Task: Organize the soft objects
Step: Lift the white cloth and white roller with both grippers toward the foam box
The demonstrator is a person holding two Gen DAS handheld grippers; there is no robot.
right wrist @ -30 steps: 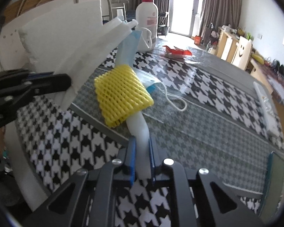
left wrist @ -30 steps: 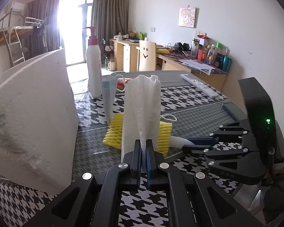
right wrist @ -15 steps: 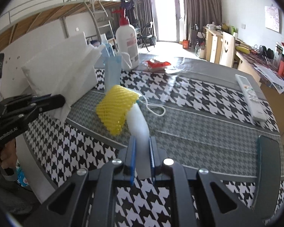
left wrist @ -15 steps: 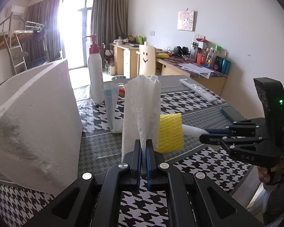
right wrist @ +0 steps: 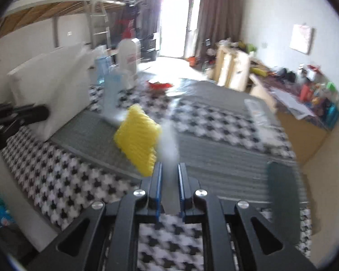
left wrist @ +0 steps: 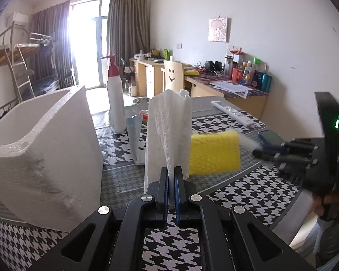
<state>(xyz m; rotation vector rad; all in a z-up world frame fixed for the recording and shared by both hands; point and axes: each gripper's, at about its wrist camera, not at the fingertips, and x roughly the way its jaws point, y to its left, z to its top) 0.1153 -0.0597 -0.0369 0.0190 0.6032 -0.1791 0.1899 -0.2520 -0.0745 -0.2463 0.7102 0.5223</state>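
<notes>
My left gripper (left wrist: pixel 171 174) is shut on a white paper towel (left wrist: pixel 169 135) that stands up from the jaws above the table. My right gripper (right wrist: pixel 168 169) is shut on a white foam piece (right wrist: pixel 168 144) with a yellow foam net sleeve (right wrist: pixel 139 140) on it, held in the air; the right wrist view is blurred. In the left wrist view the yellow sleeve (left wrist: pixel 214 153) hangs right of the towel, with the right gripper (left wrist: pixel 260 151) at the far right. A blue face mask (left wrist: pixel 134 133) hangs behind the towel.
A white foam box (left wrist: pixel 45 153) stands at the left on the houndstooth tablecloth (left wrist: pixel 237 187). A pump bottle (left wrist: pixel 115 103), a remote (left wrist: pixel 232 113) and a dark phone (left wrist: pixel 271 137) are on the table. A red item (right wrist: pixel 159 85) lies farther back.
My right gripper has lifted the yellow-sleeved foam piece higher off the table and swung it, blurring its view. My left gripper has kept hold of the paper towel and risen slightly.
</notes>
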